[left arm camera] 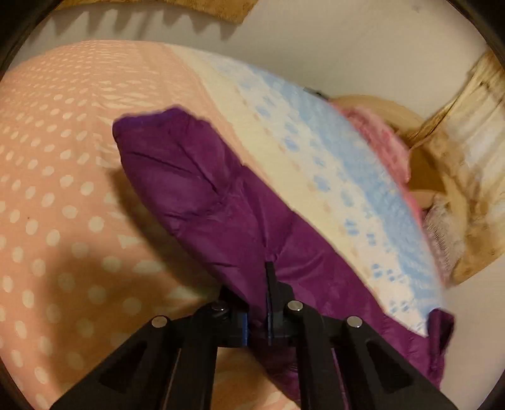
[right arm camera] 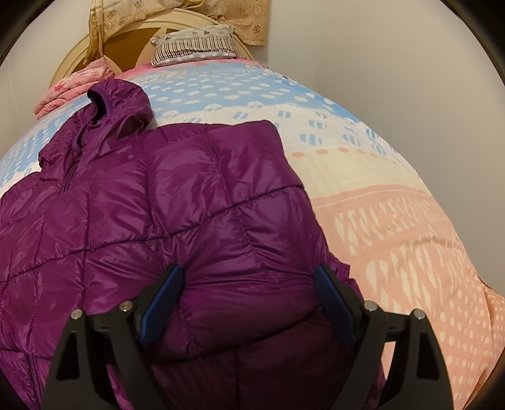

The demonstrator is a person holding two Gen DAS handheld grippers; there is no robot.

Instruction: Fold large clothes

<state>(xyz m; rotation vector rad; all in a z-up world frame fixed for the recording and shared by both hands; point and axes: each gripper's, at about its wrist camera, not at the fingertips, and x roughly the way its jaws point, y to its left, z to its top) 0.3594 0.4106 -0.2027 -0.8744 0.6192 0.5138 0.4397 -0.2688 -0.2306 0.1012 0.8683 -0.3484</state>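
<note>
Quilted, glossy purple jacket (right arm camera: 176,202) fills centre frame on the dotted bed (right arm camera: 394,220); left gripper (left arm camera: 262,299) pinches one sleeve (left arm camera: 189,176), right gripper (right arm camera: 249,284) spreads wide.

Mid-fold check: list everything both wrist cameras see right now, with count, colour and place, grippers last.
jacket: one, purple, quilted and hooded, spread on the bed with one side folded over.
bedspread: one, peach, cream and blue with dots, covering the bed.
pillow: one, striped grey and white, at the headboard.
blanket: one, pink, folded, left of the pillow.
headboard: one, cream, far end of the bed.
curtain: one, beige patterned, on the wall above.
left gripper: one, black, shut on a lifted part of the jacket.
right gripper: one, black with blue pads, open around a jacket fold.
</note>
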